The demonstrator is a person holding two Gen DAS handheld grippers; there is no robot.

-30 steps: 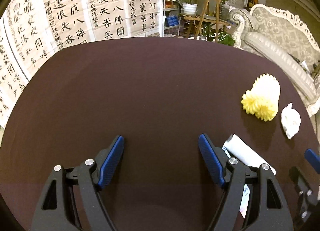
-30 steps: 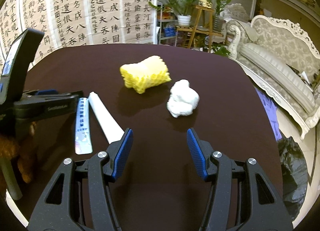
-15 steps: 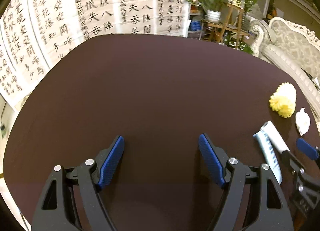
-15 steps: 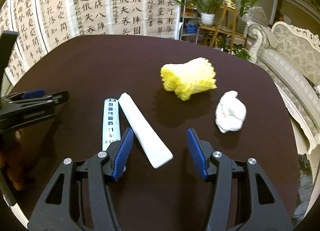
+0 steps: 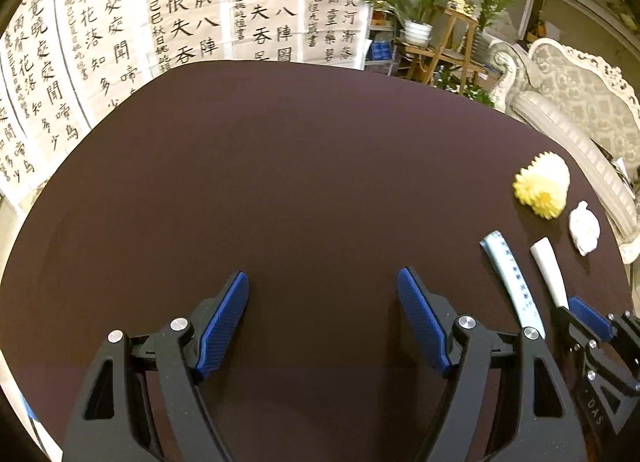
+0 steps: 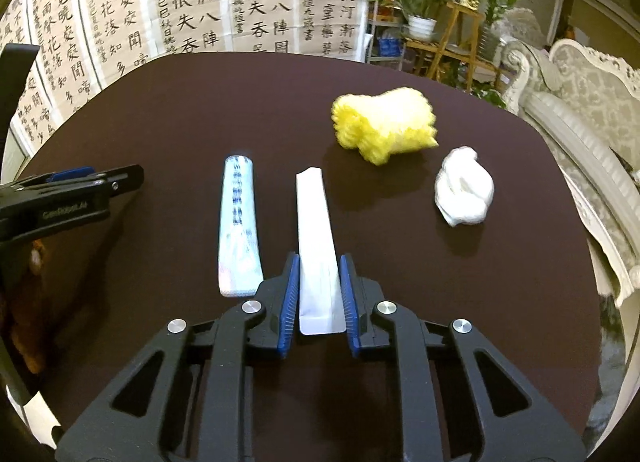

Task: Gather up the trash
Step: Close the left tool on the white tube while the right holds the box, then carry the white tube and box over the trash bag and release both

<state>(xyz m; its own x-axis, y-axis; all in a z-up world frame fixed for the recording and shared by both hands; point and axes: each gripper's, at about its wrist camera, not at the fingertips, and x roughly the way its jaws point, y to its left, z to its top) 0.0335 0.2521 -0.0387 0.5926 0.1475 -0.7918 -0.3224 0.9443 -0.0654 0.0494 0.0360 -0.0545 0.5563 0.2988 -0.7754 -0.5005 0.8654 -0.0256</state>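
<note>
- The right gripper (image 6: pixel 319 294) pinches the white packet (image 6: pixel 316 238); nothing is collected yet.
- The left gripper (image 5: pixel 322 322) hangs spread, idle.
- The blue-printed packet (image 6: pixel 239 222), yellow foam net (image 6: pixel 386 124) and crumpled tissue (image 6: pixel 464 190) remain on the worktop (image 6: pixel 200 102).

Table: dark brown top (image 6: pixel 200 110) with rounded corners.
Near middle: a flat white packet (image 6: pixel 316 230) (image 5: pixel 549 268) lying lengthwise on the table.
Just left of it: a pale blue printed sachet (image 6: pixel 238 226) (image 5: pixel 510 274), close alongside, not touching.
Far right: a yellow foam fruit net (image 6: pixel 384 124) (image 5: pixel 544 186).
Right of the packet: a crumpled white tissue (image 6: pixel 464 190) (image 5: pixel 584 228), near the net.
</note>
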